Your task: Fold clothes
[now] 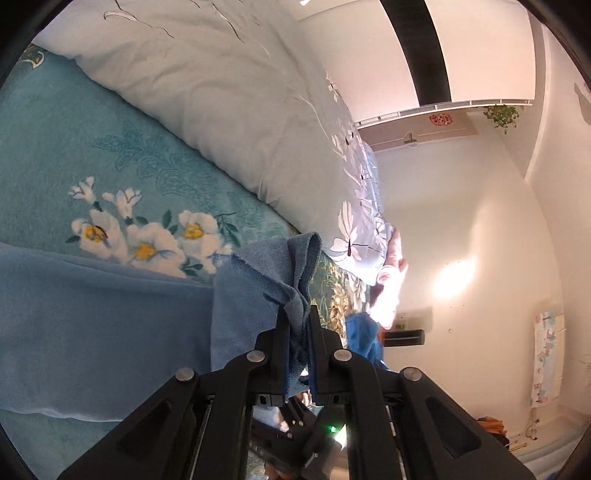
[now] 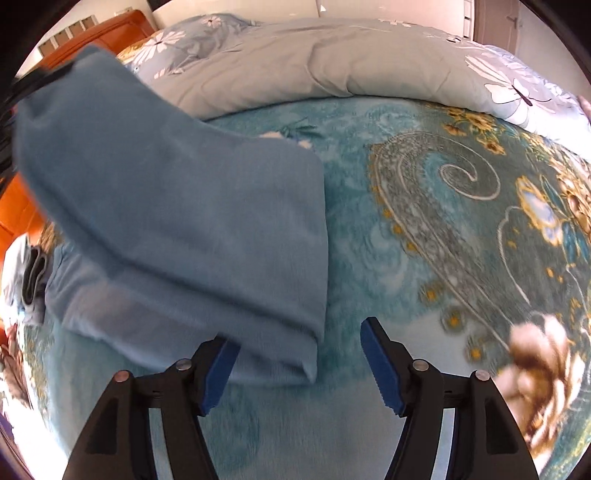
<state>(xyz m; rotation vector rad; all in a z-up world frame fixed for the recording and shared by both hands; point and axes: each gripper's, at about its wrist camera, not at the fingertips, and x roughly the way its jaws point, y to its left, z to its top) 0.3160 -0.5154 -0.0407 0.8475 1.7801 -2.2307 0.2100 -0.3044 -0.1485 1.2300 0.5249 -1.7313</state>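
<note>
A blue garment [image 1: 92, 325] lies partly folded on a teal flowered blanket [image 1: 55, 147]. My left gripper [image 1: 297, 317] is shut on a bunched corner of this garment and holds it lifted off the bed. In the right wrist view the same blue garment [image 2: 184, 221] rises in a wide sheet toward the upper left, its lower folded edge resting on the blanket [image 2: 369, 229]. My right gripper [image 2: 295, 332] stands open just above the blanket, its blue pads [image 2: 376, 365] wide apart. The garment's folded corner lies in front of the left pad, not pinched.
A pale grey quilt [image 1: 221, 92] with white flowers lies bunched along the far side of the bed [image 2: 332, 59]. An orange headboard [image 2: 110, 29] stands at the upper left. Other clothes [image 2: 26, 280] lie at the left edge. White wall and a shelf [image 1: 443, 107] are beyond.
</note>
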